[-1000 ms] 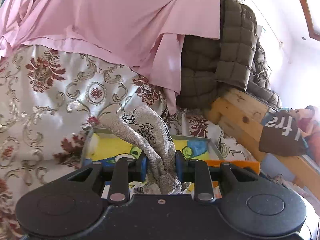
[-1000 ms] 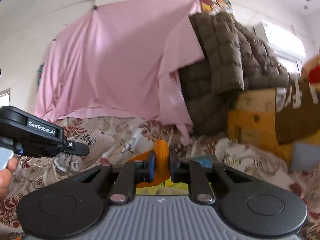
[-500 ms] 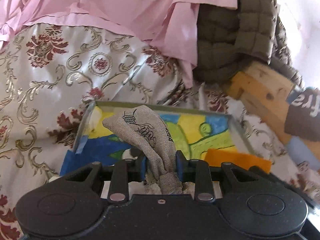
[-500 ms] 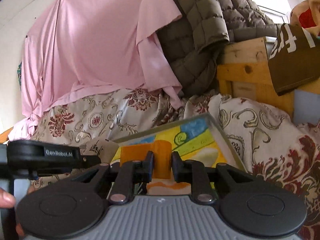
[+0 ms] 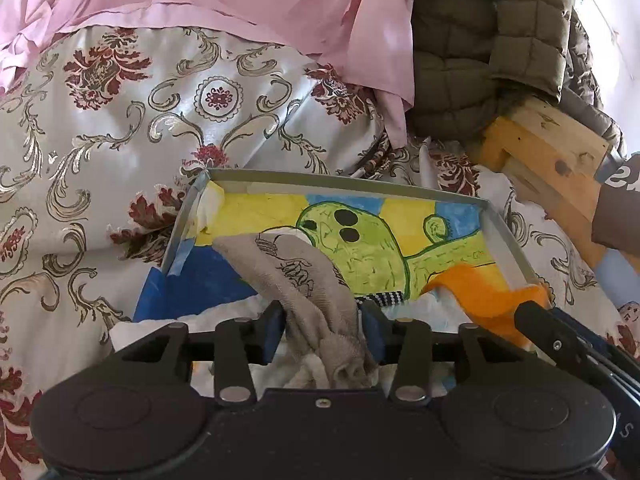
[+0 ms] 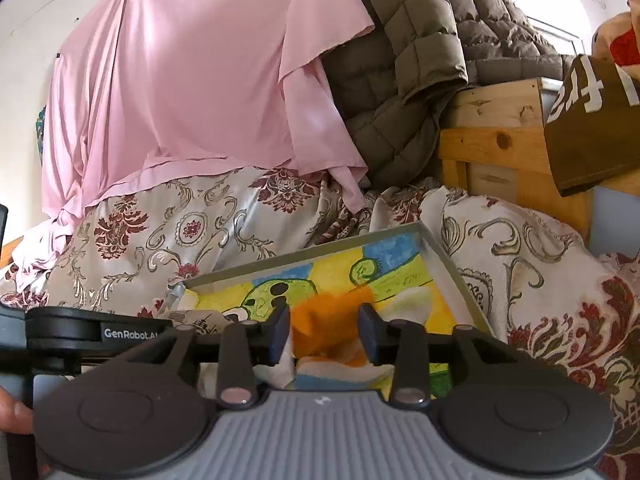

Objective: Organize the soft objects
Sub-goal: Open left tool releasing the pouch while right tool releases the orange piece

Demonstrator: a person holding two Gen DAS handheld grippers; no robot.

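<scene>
Both our tongs are opening over the tray: left tongs releasing the sock, right tongs the orange cloth; more sorting may remain.

Tray: grey rim, floor painted yellow/blue w/ green cartoon figure, black spots. Sock: grey-beige, black print. Cloth at 3 o'clock of sock: orange. Bedspread: silver-white, maroon florals, gold scrolls. Sheet at 12: pink. Jacket: olive, quilted.
</scene>
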